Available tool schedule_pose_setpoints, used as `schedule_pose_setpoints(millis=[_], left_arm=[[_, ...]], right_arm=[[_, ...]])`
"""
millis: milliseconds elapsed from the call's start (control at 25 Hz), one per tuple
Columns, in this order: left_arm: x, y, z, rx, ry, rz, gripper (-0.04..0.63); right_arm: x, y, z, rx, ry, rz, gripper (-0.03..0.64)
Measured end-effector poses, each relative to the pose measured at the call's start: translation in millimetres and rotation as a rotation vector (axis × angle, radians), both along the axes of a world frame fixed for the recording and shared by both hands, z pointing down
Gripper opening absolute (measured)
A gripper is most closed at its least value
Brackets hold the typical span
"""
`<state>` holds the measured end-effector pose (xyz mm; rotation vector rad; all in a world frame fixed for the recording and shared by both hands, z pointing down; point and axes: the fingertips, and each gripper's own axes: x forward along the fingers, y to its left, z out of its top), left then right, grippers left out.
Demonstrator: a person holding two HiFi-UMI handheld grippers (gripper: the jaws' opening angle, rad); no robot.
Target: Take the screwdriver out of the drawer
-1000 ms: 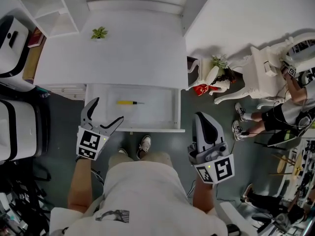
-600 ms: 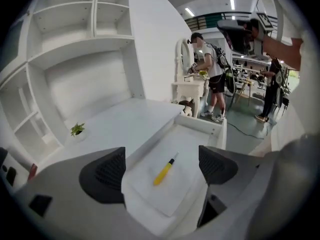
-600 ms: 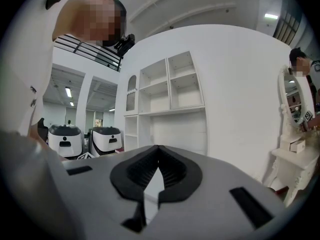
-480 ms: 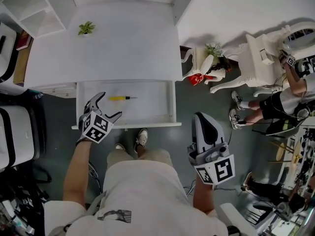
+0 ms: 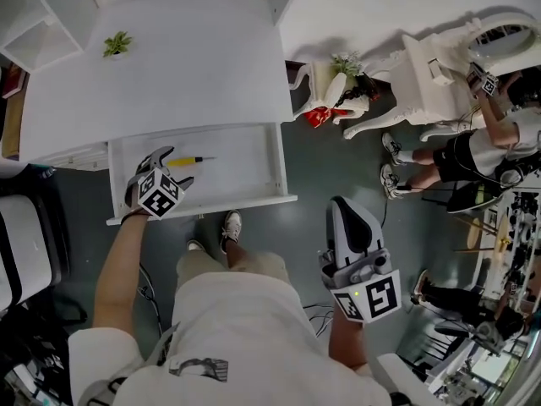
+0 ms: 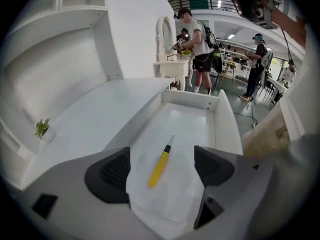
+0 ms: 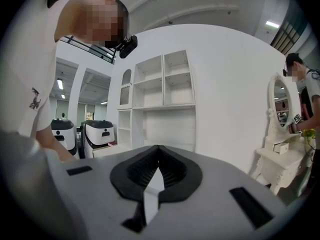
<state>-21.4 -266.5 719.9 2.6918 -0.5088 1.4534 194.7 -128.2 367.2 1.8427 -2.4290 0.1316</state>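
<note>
While its jaws stand spread, having just been closing slightly, the left gripper hangs over the drawer's left half. The yellow screwdriver lies untouched between them, nearer the back wall. Bare floor runs to the right wall. The right gripper, pressed together, is well outside the front edge.

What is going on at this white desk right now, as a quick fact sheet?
Drawer: pulled open under the desk
Screwdriver: yellow handle, lying flat on the drawer floor
Left gripper: down at the drawer, jaws apart and just closing a little; the screwdriver lies in line between them, not gripped
Right gripper: shut, nothing in it, held off to the side of the drawer
Desk top: one small potted plant
</note>
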Motion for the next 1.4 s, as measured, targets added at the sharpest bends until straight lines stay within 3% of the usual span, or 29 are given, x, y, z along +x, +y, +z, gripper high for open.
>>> schedule_pose_setpoints(millis=[280, 560, 880, 1400], left_arm=[[9.3, 5.2, 41.4, -0.05, -0.092, 0.048, 0.334], [8.3, -3.9, 71.9, -0.12, -0.131, 0.022, 0.277], [16.2, -11.3, 89.3, -0.116, -0.21, 0.108, 0.241], [36.0, -13.4, 103.5, -0.102, -0.269, 0.239, 0.175]], right_arm=[[19.7, 21.7, -0.2, -0.02, 0.014, 0.065, 0.009], [35.9, 44.1, 4.0, -0.051, 0.027, 0.129, 0.009], [40.2, 48.1, 7.3, -0.07, 0.026, 0.155, 0.009], [44.6, 39.0, 15.4, -0.094, 0.016, 0.173, 0.009]])
